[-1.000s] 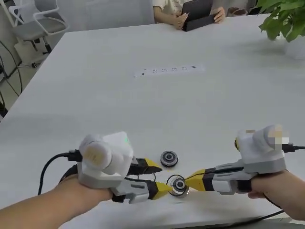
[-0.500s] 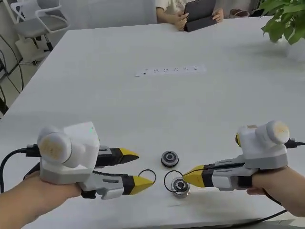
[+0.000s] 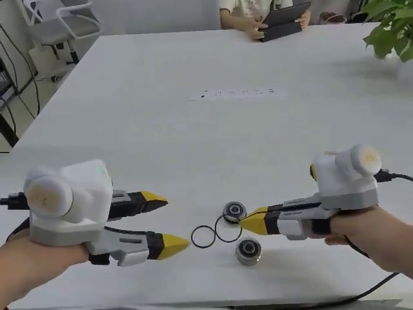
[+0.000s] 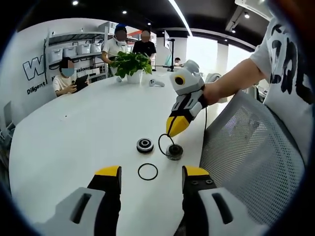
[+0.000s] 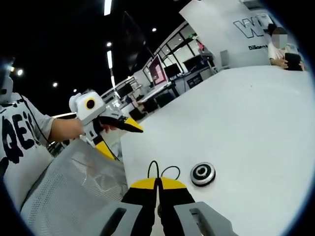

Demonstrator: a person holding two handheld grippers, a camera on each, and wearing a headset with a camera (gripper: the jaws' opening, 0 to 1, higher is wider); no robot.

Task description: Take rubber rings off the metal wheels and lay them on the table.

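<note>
Two metal wheels sit near the table's front edge, one farther (image 3: 234, 211) (image 4: 144, 145) (image 5: 203, 173) and one nearer (image 3: 248, 251) (image 4: 174, 151). A thin black rubber ring (image 3: 203, 236) (image 4: 147, 171) lies flat on the table just ahead of my open left gripper (image 3: 166, 221) (image 4: 152, 172). My right gripper (image 3: 253, 221) (image 4: 175, 127) (image 5: 157, 184) is shut on a second rubber ring (image 3: 226, 229) (image 4: 164, 142) (image 5: 149, 169), which hangs from its tips between the two wheels. My left gripper (image 5: 120, 129) holds nothing.
A white power strip (image 3: 239, 93) lies mid-table. At the far end a person works on a tablet (image 3: 284, 14). A potted plant (image 3: 390, 29) (image 4: 129, 64) stands at the back right. A mesh chair back (image 4: 246, 147) is close behind the table edge.
My left gripper has pulled back to the left and left a ring lying on the table. My right gripper has moved up off the near wheel with the other ring in it.
</note>
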